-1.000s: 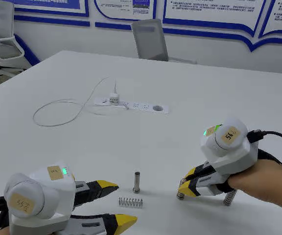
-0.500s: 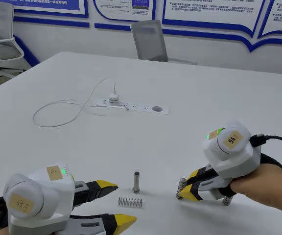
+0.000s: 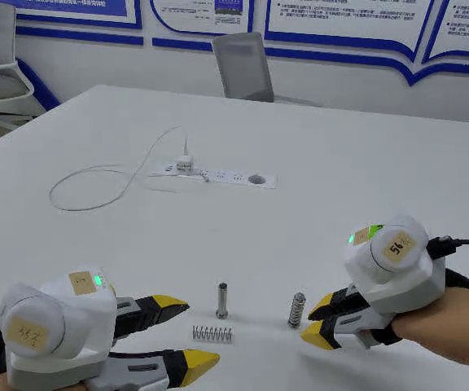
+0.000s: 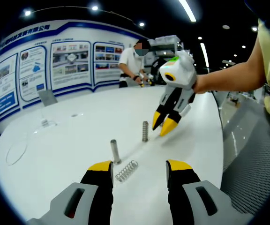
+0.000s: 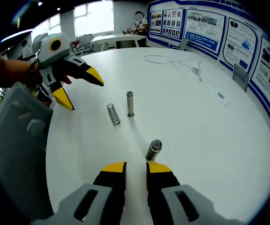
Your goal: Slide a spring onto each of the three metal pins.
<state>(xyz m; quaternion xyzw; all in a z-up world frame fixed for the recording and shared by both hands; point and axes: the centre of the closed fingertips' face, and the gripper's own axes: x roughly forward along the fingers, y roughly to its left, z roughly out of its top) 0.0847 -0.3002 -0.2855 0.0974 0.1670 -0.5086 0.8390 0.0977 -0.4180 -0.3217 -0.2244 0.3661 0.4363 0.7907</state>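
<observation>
**Head view**
- Right gripper (image 3: 309,320): a second ago its tips crowded the sprung pin (image 3: 297,309). It is now drawn back to that pin's right, jaws a little apart and holding nothing.
- Sprung pin: stands upright and alone on the white table (image 3: 340,179).
- Bare pin (image 3: 221,300): upright, unmoved.
- Loose spring (image 3: 212,332): lies flat just in front of the bare pin, unmoved.
- Left gripper (image 3: 200,331): jaws wide and empty, as before.

**Left gripper view**
- Left gripper (image 4: 139,166): tips spread.
- Loose spring (image 4: 127,169): lies between the tips.
- Bare pin (image 4: 114,151): just beyond the spring.
- Sprung pin (image 4: 145,131): farther off, with the right gripper (image 4: 162,127) just beside it.

**Right gripper view**
- Right gripper (image 5: 136,168): narrow gap between the tips, nothing in it.
- Sprung pin (image 5: 153,150): just ahead of the tips, apart from them.
- Bare pin (image 5: 130,104) and loose spring (image 5: 113,114): side by side, near the left gripper (image 5: 86,95).

**Assessment**
- The sprung pin appears finished.
- The bare pin and loose spring look like the next pairing.
</observation>
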